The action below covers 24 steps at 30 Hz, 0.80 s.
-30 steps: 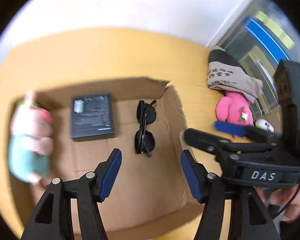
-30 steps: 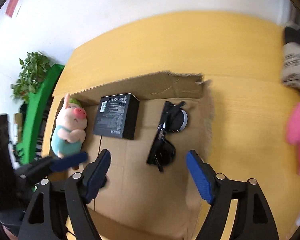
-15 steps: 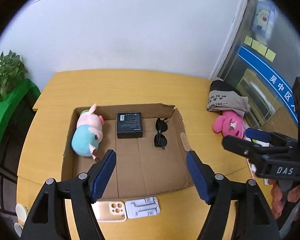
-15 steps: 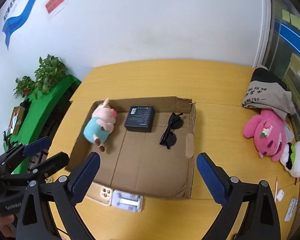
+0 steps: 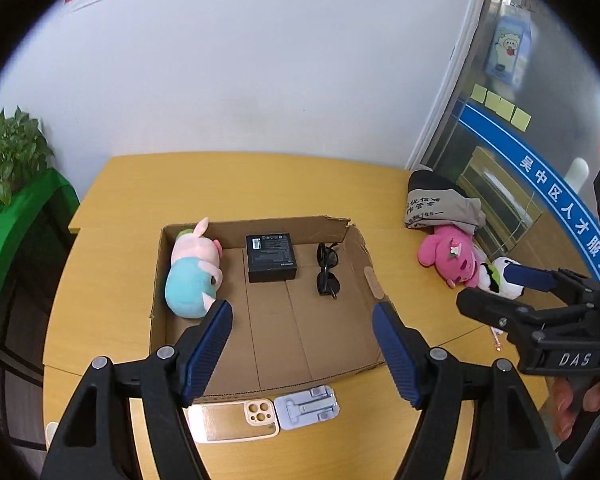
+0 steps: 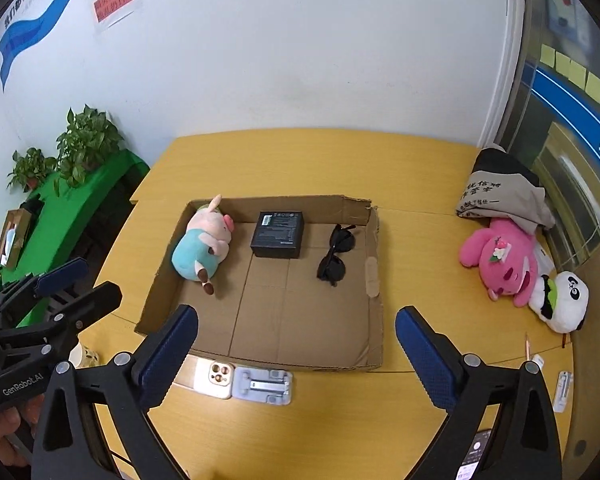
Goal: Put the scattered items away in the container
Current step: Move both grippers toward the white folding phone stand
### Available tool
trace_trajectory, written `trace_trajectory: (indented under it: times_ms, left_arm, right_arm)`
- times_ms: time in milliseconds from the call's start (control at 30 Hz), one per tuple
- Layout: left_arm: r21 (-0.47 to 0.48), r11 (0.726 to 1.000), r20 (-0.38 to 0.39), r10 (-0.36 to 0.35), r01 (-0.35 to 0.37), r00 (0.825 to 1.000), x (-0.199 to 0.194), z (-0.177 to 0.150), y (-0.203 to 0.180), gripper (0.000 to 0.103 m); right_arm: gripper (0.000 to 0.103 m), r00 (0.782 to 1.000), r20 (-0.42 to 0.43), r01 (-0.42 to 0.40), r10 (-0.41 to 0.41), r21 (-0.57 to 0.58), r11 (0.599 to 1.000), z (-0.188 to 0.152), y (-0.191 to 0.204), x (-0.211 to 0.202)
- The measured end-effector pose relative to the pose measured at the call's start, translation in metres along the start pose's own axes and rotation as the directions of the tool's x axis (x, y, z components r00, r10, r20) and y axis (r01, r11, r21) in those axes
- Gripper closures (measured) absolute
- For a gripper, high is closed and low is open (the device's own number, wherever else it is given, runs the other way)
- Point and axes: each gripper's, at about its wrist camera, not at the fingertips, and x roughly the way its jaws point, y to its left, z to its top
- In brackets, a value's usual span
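Observation:
An open cardboard box point(image 5: 356, 240) lies on the yellow table. It holds a pig plush point(image 5: 192, 276), a small black box point(image 5: 271, 256) and sunglasses point(image 5: 327, 272). Outside its near wall lie a cream phone case point(image 5: 236, 420) and a grey folding stand point(image 5: 306, 406). At the right sit a pink plush point(image 6: 500, 260) and a panda plush point(image 6: 564, 300). My left gripper point(image 5: 302, 312) hangs open and empty high over the box's near half. My right gripper point(image 6: 297, 316) is wide open beside it, also empty, over the box's near edge.
A folded beige and black bag point(image 6: 500, 196) lies behind the pink plush. A pencil point(image 6: 528, 346) and small white items point(image 6: 562, 390) lie near the table's right front edge. A green shelf with plants point(image 6: 60, 216) stands left of the table. A small cup point(image 6: 82, 354) sits at the front left.
Both grippers have risen and pulled back from low inside the box, so the whole box and table now show. Their jaws stand wider than a second ago. The pig plush lies released in the box.

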Motion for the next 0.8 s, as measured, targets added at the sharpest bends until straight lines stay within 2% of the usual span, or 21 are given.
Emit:
trace_trajectory:
  times_ms: [333,533,700,800]
  left_arm:
    - [-0.026,0.998,-0.023,-0.053,0.053,0.998,0.007,-0.010,0.029,0.031]
    - [-0.041,0.997,-0.047,-0.061,0.059,0.997,0.017,-0.013,0.035,0.031]
    - [-0.070,0.996,-0.081,-0.059,0.053,0.995,0.027,-0.014,0.040,0.031]
    - [-0.067,0.997,-0.100,-0.035,0.028,0.994,0.034,-0.014,0.043,0.031]
  right_arm:
    - [0.002,0.998,-0.044,0.047,-0.048,-0.031,0.998,-0.012,0.033,0.008]
    - [0.002,0.997,-0.060,0.056,-0.057,-0.023,0.998,-0.017,0.029,0.015]
    - [0.002,0.997,-0.068,0.026,-0.028,-0.032,0.999,-0.012,0.023,0.028]
    - [0.002,0.997,-0.078,0.010,-0.011,-0.014,1.000,-0.008,0.015,0.042]
